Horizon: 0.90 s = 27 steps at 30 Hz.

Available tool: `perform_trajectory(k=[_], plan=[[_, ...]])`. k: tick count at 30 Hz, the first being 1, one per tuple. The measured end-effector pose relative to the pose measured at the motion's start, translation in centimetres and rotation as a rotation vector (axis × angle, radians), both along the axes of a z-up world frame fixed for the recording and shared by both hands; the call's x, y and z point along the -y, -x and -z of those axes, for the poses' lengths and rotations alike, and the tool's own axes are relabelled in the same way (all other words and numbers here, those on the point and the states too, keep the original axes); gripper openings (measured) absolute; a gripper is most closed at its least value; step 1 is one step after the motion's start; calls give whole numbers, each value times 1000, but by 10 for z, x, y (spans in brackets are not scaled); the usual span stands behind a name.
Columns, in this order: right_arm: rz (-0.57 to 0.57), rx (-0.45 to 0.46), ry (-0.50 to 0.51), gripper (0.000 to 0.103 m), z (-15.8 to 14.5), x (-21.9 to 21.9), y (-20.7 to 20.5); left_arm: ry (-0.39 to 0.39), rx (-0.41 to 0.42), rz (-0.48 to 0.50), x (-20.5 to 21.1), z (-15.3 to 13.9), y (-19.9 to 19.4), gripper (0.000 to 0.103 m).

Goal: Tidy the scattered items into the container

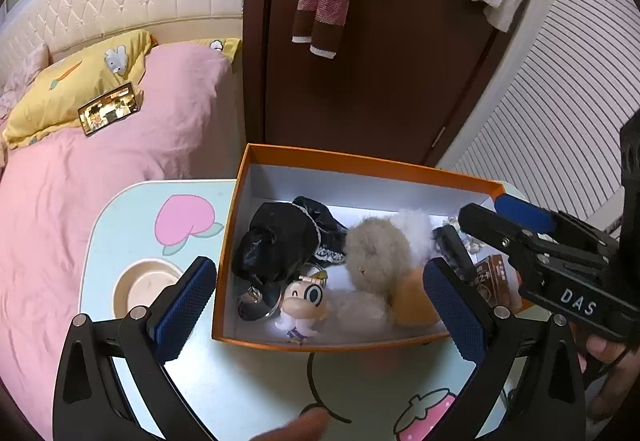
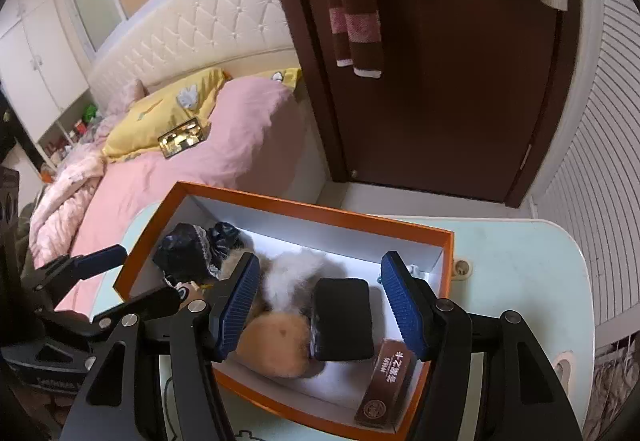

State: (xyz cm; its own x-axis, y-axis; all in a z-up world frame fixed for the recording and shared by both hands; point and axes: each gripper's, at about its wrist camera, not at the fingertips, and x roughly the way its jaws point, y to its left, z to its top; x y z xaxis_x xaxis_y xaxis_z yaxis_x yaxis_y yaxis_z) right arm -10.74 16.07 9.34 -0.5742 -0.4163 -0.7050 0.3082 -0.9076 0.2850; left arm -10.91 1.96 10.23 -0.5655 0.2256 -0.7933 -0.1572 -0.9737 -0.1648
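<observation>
1. The orange box stands on the pale blue table, near the table's far edge and just beside the pink bed.
2. Inside, a black cloth bundle fills the box's left end, with a cartoon figurine at the near wall.
3. Grey and white fluffy pompoms and a tan plush lie in the middle.
4. A black case and a brown carton sit toward the right end.
5. The right gripper hangs over the box, jaws apart, holding nothing.
6. The left gripper also stands apart and empty, its fingers straddling the box's near-left corner.
</observation>
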Motion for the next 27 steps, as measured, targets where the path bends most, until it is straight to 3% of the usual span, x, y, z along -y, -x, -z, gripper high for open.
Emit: perform_trajectory(k=[21, 27], plan=[[-28, -88, -53, 64, -26, 8, -43, -8, -29, -14, 15, -10, -49, 103], [-31, -119, -88, 65, -29, 11, -63, 39, -37, -33, 22, -1, -69, 103]])
